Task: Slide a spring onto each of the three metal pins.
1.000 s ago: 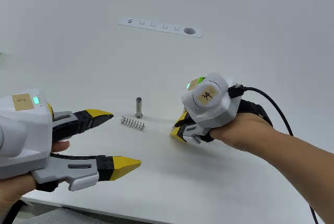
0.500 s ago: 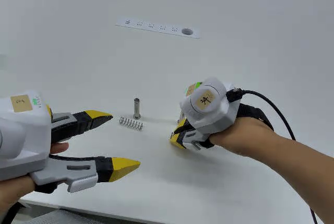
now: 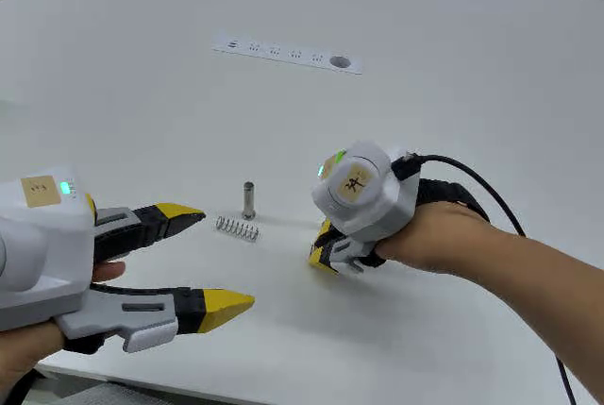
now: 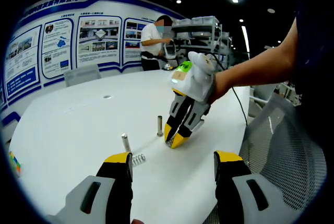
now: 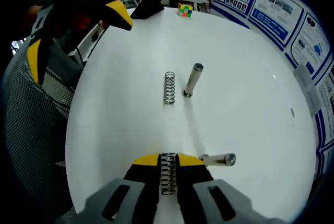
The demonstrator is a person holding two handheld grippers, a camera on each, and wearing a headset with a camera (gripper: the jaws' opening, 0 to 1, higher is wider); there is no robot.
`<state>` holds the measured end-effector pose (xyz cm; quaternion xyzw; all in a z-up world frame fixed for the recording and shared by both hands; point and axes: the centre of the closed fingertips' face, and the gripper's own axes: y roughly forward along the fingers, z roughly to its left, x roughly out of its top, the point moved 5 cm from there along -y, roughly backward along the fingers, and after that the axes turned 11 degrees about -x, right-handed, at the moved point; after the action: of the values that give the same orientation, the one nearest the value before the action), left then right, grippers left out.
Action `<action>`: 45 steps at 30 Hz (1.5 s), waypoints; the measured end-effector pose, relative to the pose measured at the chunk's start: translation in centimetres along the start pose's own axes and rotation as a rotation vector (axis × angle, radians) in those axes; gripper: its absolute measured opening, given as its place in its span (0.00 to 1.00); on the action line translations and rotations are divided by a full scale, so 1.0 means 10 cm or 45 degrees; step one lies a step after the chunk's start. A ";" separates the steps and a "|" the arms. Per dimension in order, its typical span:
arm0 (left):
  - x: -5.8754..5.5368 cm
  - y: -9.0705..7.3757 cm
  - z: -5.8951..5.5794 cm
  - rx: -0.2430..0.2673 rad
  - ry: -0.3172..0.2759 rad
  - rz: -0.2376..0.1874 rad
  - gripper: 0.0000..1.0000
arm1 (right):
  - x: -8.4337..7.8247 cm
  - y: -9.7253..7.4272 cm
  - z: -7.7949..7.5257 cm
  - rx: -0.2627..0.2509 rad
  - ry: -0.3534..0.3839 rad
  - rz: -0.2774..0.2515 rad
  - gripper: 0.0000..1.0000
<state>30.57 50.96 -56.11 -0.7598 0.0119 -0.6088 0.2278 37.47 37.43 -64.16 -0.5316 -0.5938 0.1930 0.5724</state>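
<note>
- My left gripper [image 3: 212,259] sits low on the left of the head view. Its jaws are spread wide with nothing between them, and its own view shows both yellow tips well apart above the white table [image 3: 453,84].
- The loose spring [image 3: 237,228] lies flat on the table just ahead of the upper left jaw tip, clear of it.
- The first pin [image 3: 249,199] stands upright just behind that spring. From the left gripper view I can see the two are near each other but apart.
- The left gripper view adds a second pin [image 4: 160,126], upright and just beside the tips of the right gripper [image 4: 180,135]. In the head view the gripper's body hides that spot.
- The right gripper points down at the table, right of the first pin. Its own view shows the jaws clamped on a held spring [image 5: 167,174], which runs lengthwise between the tips. The second pin sits just beside the right-hand jaw, and I cannot tell whether they touch.
- At the far table edge in that view lies a colour cube [image 5: 185,9].
</note>
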 end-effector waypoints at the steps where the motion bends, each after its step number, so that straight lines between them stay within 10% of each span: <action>1: 0.00 0.00 0.00 0.001 0.000 0.000 0.65 | 0.00 0.00 0.00 0.008 -0.009 0.009 0.12; 19: -0.02 0.00 0.01 0.003 -0.006 0.004 0.65 | 0.04 0.03 -0.02 0.085 -0.064 0.106 0.12; 45: 0.02 0.01 0.00 -0.009 0.014 0.009 0.65 | 0.04 -0.39 -0.06 -0.031 0.170 -0.127 0.12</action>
<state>30.68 50.77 -55.94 -0.7573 0.0179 -0.6120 0.2273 36.49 36.15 -60.57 -0.5199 -0.5823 0.1210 0.6131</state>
